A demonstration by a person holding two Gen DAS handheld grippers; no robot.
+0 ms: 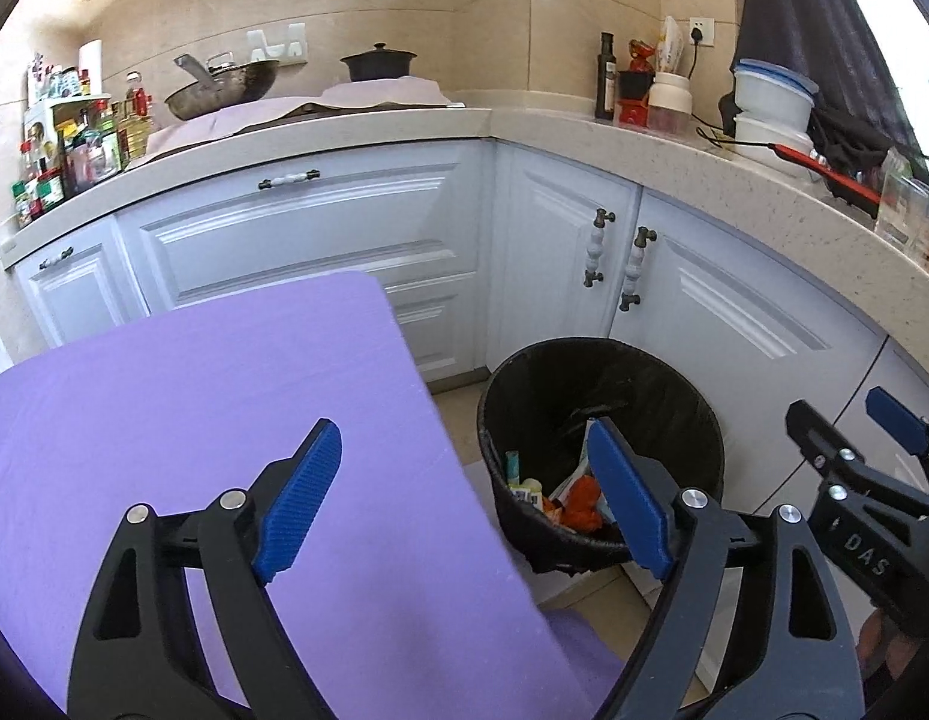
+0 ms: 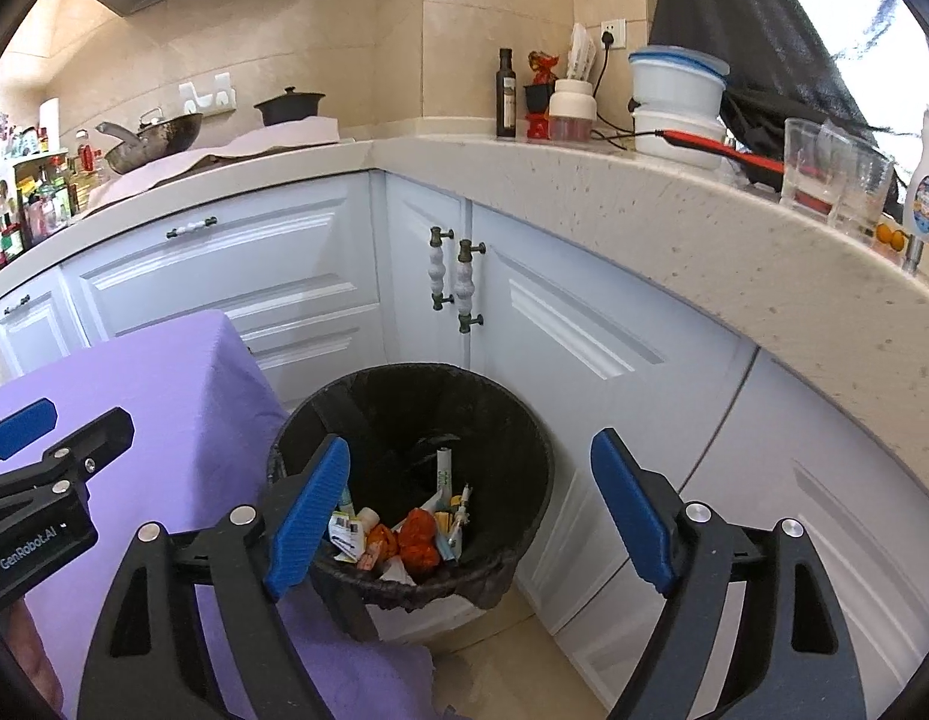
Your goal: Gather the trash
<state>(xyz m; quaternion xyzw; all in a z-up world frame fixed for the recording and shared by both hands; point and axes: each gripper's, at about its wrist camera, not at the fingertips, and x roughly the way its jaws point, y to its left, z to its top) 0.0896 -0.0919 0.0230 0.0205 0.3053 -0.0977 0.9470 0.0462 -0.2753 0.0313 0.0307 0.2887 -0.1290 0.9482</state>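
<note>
In your left wrist view, your left hand-held gripper (image 1: 464, 498) stands wide open with nothing between its two blue pads (image 1: 302, 510). One black-lined trash bin (image 1: 602, 402) sits on the floor against the white cupboard doors (image 1: 584, 252), and it is your landmark here. One pad crosses in front of the bin's near rim; the other hangs over the purple-covered table (image 1: 194, 408), which lies just left of the bin. Inside the bin you can see trash (image 1: 578, 498): one crumpled orange piece, a few small packets and some paper, too jumbled for an exact count. Right of the bin, your right hand-held gripper (image 1: 848, 426) shows at the picture's edge, jaws apart and empty. Two door handles (image 1: 614, 264) stand side by side above the bin. One wok (image 1: 224, 90) and one dark lidded pot (image 1: 377, 63) sit far above and left of the bin.

In your right wrist view, your right hand-held gripper (image 2: 470, 510) is also spread wide and holds nothing; its two pads (image 2: 308, 519) flank the same single bin (image 2: 344, 408). The trash (image 2: 419, 537) lies at the bin's bottom: two orange lumps, one upright white tube, several small wrappers. Left of the bin is the purple table (image 2: 164, 372), with your left hand-held gripper (image 2: 56, 420) over it. Two stacked white containers (image 2: 677, 102) and one dark bottle (image 2: 506, 96) stand on the worktop above the bin.
</note>
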